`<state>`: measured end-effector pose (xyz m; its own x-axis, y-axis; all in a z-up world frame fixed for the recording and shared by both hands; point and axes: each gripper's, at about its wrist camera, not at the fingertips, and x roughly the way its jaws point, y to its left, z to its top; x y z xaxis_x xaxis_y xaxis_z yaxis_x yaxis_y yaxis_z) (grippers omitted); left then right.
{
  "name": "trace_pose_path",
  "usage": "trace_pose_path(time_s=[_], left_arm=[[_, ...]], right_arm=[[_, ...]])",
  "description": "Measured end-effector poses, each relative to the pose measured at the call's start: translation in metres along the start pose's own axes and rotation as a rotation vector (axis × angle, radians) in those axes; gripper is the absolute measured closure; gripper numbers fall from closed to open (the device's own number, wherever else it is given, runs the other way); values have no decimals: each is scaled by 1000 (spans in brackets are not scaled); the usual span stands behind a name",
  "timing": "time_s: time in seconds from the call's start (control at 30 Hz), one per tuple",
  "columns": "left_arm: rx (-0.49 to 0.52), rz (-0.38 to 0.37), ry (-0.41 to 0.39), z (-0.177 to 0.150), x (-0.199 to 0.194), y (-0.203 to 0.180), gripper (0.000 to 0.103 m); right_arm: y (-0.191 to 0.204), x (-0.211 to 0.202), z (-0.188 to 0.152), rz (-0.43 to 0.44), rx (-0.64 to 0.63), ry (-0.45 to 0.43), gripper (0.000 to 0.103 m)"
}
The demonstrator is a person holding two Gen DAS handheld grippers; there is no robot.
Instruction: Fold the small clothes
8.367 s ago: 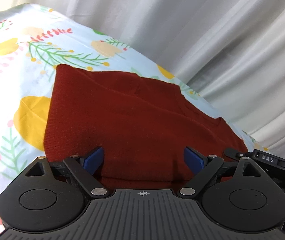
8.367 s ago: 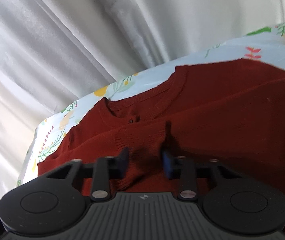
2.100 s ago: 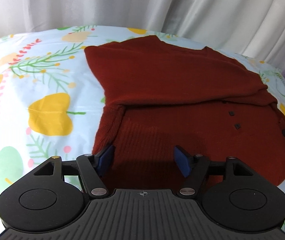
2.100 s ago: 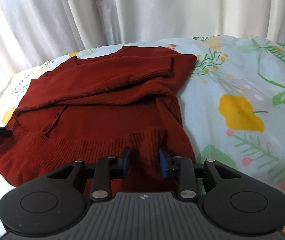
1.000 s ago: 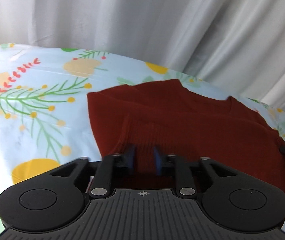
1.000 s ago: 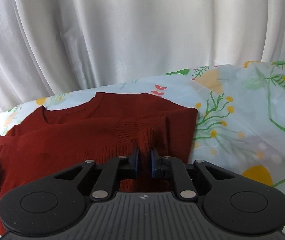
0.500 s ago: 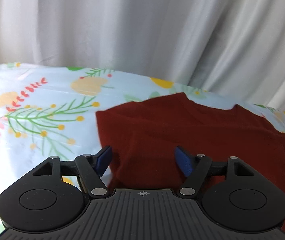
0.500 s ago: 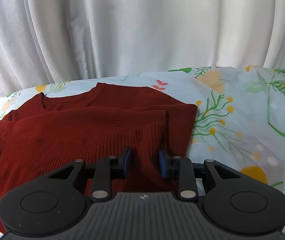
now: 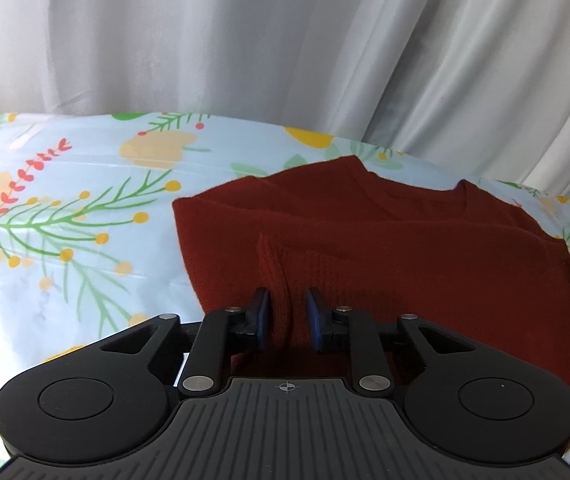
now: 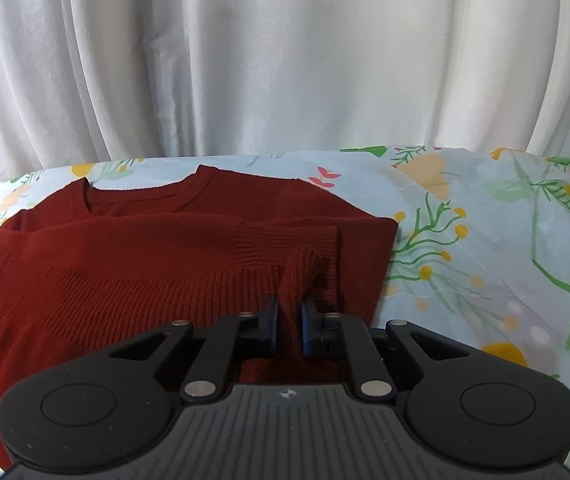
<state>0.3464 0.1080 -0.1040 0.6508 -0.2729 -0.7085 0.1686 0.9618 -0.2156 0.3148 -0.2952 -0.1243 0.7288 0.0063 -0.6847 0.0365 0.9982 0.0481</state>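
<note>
We find no readable text, label, brand or number in either wrist view.
</note>
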Motion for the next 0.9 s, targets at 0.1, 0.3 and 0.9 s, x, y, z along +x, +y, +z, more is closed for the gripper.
trace_pose_path(time_s=[0.1, 0.3, 0.9], left_arm=[[-3, -26, 14, 2, 4, 2, 62], [1, -48, 12, 3, 4, 2, 93], [34, 132, -279, 104, -14, -21, 89]], right_arm=[[-2, 3, 2, 10, 11, 19, 90], [-2, 4, 2, 5, 23, 18, 94], [26, 9, 96, -125, 40, -276, 94]])
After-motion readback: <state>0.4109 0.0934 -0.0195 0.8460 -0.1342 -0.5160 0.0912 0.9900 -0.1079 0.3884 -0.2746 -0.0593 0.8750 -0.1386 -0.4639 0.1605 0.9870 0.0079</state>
